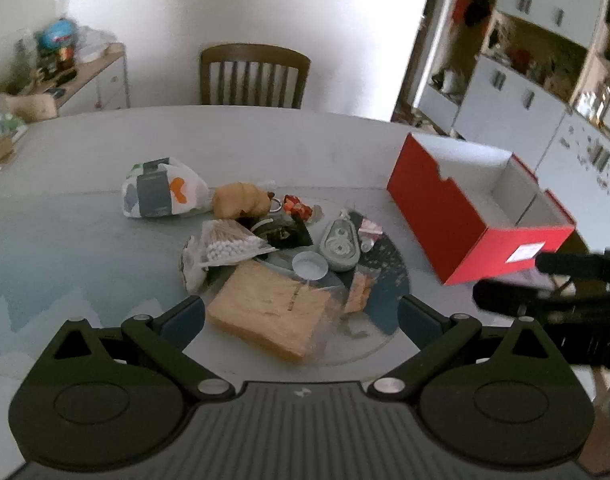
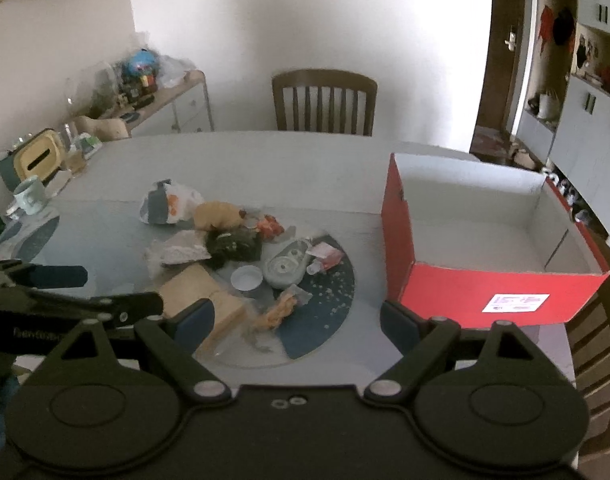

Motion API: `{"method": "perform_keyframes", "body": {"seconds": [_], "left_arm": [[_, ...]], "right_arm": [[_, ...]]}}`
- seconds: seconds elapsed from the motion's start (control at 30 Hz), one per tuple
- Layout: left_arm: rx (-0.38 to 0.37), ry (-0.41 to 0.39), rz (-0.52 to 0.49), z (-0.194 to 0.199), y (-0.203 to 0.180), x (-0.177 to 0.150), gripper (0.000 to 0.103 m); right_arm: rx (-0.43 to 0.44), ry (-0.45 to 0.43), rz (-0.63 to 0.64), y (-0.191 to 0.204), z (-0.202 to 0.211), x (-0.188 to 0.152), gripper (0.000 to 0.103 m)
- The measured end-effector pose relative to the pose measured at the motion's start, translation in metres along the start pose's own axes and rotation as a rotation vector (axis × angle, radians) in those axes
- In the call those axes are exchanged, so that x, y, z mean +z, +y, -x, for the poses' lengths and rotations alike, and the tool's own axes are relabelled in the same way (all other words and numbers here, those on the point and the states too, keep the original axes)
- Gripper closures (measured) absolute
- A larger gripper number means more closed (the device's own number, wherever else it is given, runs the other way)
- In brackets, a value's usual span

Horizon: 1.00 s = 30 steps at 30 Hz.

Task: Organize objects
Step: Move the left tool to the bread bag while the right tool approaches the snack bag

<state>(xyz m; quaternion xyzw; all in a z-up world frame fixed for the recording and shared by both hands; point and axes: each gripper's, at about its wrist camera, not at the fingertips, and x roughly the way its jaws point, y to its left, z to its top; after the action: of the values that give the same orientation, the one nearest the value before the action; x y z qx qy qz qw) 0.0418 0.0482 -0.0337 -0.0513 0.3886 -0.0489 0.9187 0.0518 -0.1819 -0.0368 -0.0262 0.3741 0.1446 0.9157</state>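
Both the left gripper (image 1: 301,314) and right gripper (image 2: 297,320) hang wide open and empty over the heap of odds and ends (image 1: 273,240) at mid-frame, where a grab could drag neighbours along, missing the red box (image 2: 485,248) at right.

The box (image 2: 493,292) is red outside and white inside (with a white label), the table (image 1: 265,140) pale grey, the round mat (image 2: 325,308) dark blue speckled white, the chair (image 1: 253,76) brown.
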Motion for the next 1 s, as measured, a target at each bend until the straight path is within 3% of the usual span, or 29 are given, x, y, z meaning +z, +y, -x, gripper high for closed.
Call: {"method": "perform_keyframes", "body": {"seconds": [0.13,0.27,0.47,0.83,1.0], "left_arm": [[0.025,0.046,-0.029,-0.027,0.006,-0.001,0.0],[0.096,0.118,-0.03,-0.061,0.012,0.0,0.0],[0.114,0.22,0.088,-0.102,0.029,0.007,0.0],[0.164,0.254,0.214,-0.136,0.035,0.032,0.0],[0.213,0.281,0.199,-0.15,0.028,0.031,0.0]], "right_arm": [[-0.04,0.042,0.016,-0.001,-0.027,0.0,0.013],[-0.082,0.074,0.034,0.0,-0.053,0.0,0.013],[-0.1,0.11,0.05,0.003,-0.075,-0.004,0.013],[-0.116,0.152,0.07,0.002,-0.093,-0.004,0.013],[-0.119,0.163,0.09,0.003,-0.098,-0.005,0.013]]}}
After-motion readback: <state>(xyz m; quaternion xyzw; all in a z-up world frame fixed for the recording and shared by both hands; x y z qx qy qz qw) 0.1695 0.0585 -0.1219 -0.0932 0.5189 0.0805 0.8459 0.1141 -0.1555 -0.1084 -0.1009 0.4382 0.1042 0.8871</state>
